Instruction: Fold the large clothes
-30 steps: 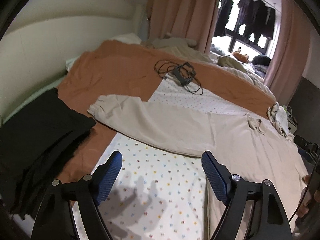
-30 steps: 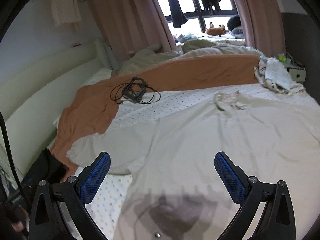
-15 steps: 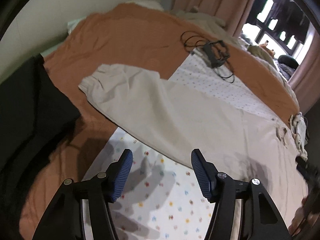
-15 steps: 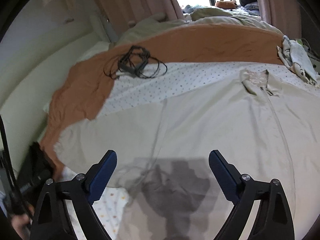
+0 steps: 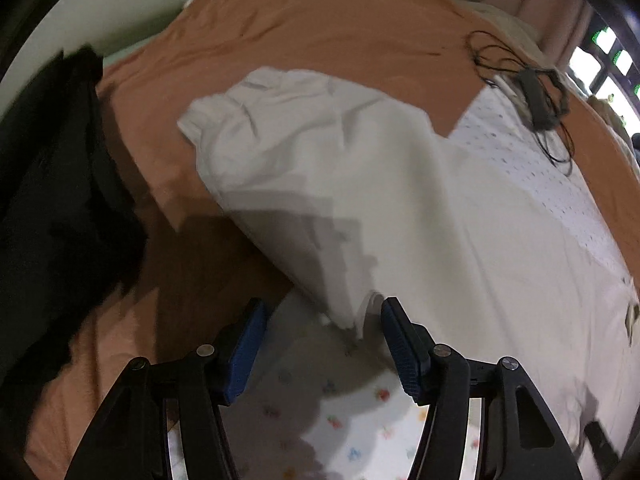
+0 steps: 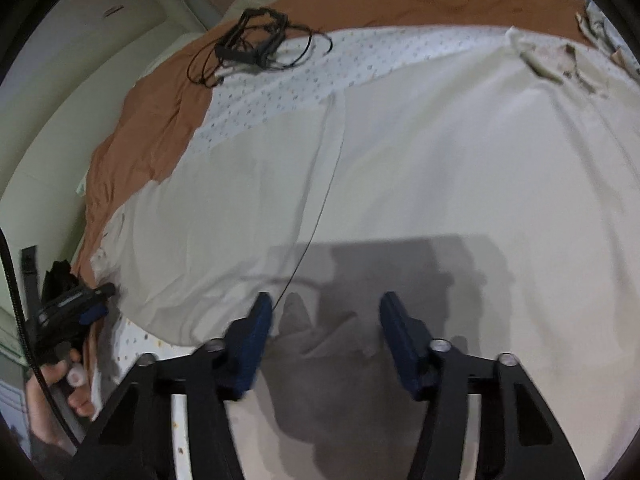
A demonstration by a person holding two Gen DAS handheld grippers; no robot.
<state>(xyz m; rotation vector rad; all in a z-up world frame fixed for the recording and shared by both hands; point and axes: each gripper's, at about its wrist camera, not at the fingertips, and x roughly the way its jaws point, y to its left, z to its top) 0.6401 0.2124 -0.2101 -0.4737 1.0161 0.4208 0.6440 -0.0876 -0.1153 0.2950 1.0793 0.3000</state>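
Note:
A large cream garment lies spread flat on the bed, its sleeve cuff reaching onto the orange blanket. My left gripper is low over the sleeve's lower edge, where a small fold of cloth lies between its closing jaws, untouched by the blue pads. In the right wrist view the garment's body fills the frame, with the collar at the far right. My right gripper hovers just above the cloth, its jaws closing around a low ridge of fabric without pinching it. The left gripper also shows at that view's left edge.
An orange blanket covers the far side of the bed. A heap of black clothing lies at the left. A black tangle of cables rests on the dotted sheet. A person's hand holds the left gripper.
Both grippers have sunk toward the garment and tipped further downward. Both sets of jaws have narrowed, the right by much more. The garment itself lies as before.

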